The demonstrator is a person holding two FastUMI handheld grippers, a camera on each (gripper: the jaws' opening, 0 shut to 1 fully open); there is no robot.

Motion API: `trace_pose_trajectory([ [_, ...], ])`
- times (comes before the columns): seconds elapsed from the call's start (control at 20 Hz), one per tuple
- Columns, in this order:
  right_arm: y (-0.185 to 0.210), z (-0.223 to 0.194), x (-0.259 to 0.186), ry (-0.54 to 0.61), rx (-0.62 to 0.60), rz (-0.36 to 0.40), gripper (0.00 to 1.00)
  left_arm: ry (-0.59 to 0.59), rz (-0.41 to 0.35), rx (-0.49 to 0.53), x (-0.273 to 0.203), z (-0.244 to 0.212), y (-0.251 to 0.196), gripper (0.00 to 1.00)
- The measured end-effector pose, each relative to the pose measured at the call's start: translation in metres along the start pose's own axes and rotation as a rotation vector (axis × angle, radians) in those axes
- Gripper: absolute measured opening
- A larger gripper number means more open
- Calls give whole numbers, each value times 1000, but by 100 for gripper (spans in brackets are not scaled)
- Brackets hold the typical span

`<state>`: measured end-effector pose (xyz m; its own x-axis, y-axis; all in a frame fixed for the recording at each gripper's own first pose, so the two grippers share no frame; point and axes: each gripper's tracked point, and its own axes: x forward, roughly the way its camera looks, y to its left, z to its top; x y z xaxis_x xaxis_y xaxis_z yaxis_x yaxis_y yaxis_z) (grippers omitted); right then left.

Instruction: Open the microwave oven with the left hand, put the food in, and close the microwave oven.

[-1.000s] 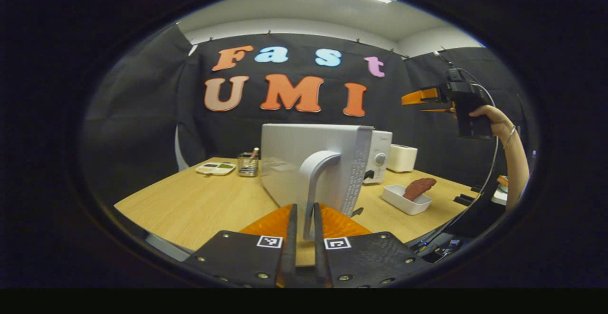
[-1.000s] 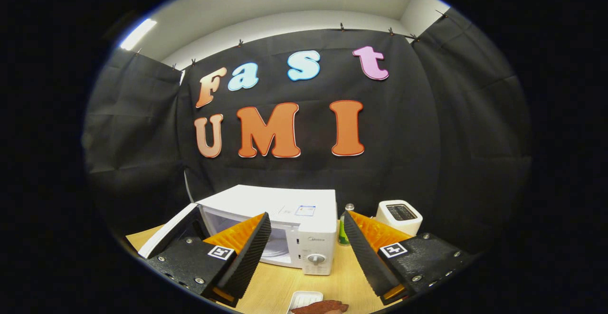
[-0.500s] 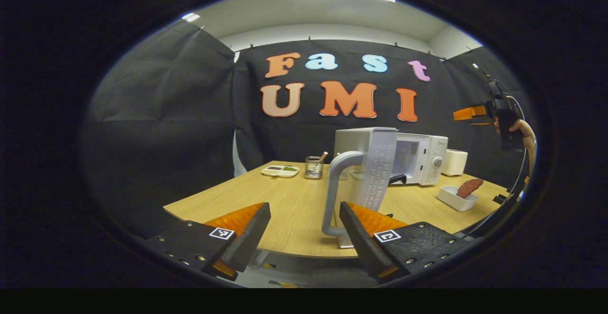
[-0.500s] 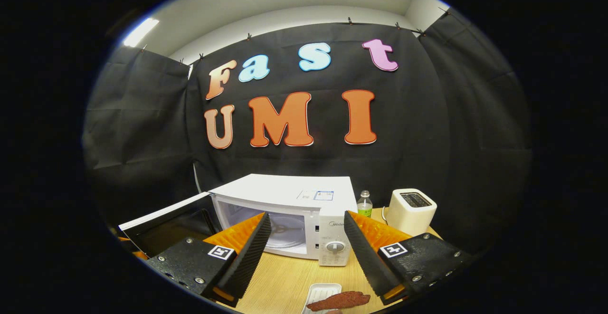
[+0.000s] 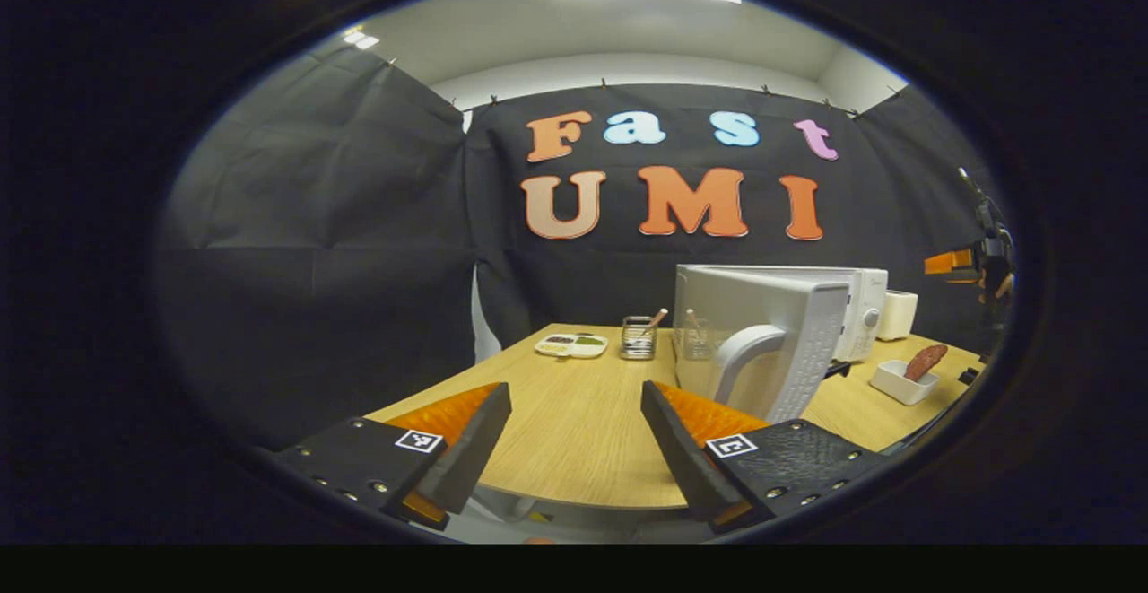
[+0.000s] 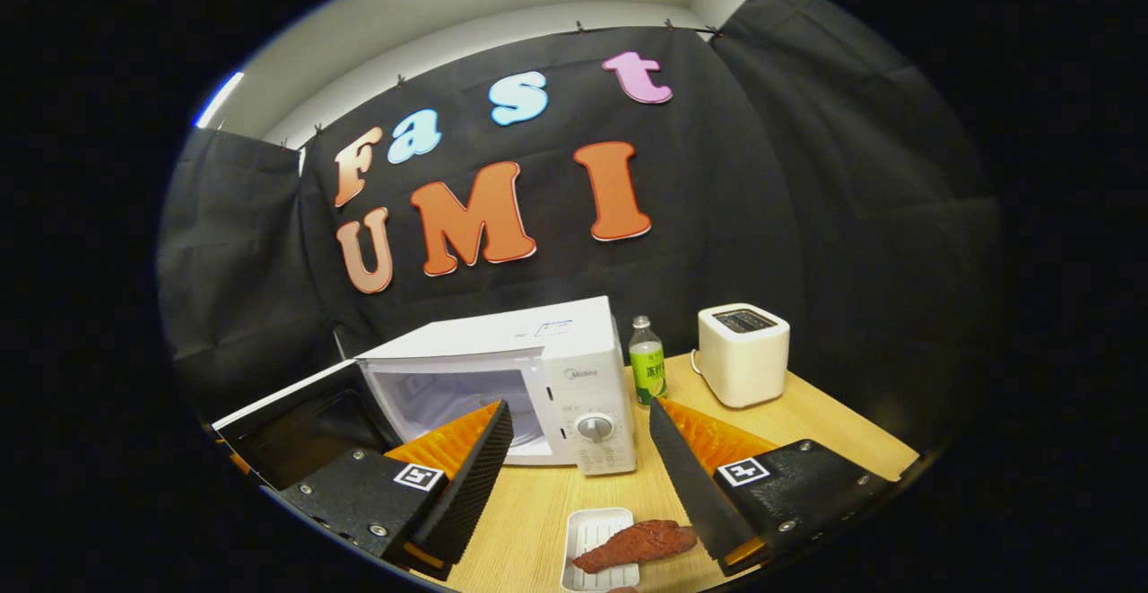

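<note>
On the wooden table: a white microwave oven (image 6: 529, 378) stands with its door (image 5: 762, 342) swung wide, the pale cavity exposed in the right gripper view.
Left gripper (image 5: 574, 436): jaws well apart, nothing between them, touching nothing; it hangs off the near edge of the table (image 5: 574, 431), with the door's curved handle (image 5: 740, 355) just beyond its right-hand finger and apart from it.
Right gripper (image 6: 578, 458): jaws equally wide apart, holding nothing; it hovers above the table in front of the microwave oven's dial panel (image 6: 596, 431).
Food (image 6: 637, 544): 1 reddish-brown piece lying across a small white tray (image 6: 587, 530), on the table in front of the microwave oven, low between the right gripper's 2 fingers but below them, not touched. In the left gripper view the same food (image 5: 924, 361) sits far right.
Other gripper seen from the left gripper view: at the far right edge, held up by a hand (image 5: 995, 283) above the tray; its jaw state cannot be told from there.
Table, rest: a white toaster (image 6: 743, 353) and a green-labelled bottle (image 6: 647, 370) to the right of the microwave oven; a wire holder (image 5: 638, 340) and a shallow divided dish (image 5: 571, 344) toward the back on the left.
Room: black cloth walls, a white ceiling with strip lights above.
</note>
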<state>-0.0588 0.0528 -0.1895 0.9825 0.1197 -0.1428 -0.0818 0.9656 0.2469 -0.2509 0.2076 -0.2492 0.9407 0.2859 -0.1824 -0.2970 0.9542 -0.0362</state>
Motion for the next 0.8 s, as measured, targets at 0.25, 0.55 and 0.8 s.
trace_pose_trajectory([
  [0.25,-47,-53,3,72,111,-116,95,-2,3,-22,21,3,10,90],
  [0.55,-64,-116,3,189,273,-176,95,10,7,-19,42,0,13,90],
  [0.8,-59,-140,2,209,456,-161,84,28,11,-9,47,-7,15,90],
])
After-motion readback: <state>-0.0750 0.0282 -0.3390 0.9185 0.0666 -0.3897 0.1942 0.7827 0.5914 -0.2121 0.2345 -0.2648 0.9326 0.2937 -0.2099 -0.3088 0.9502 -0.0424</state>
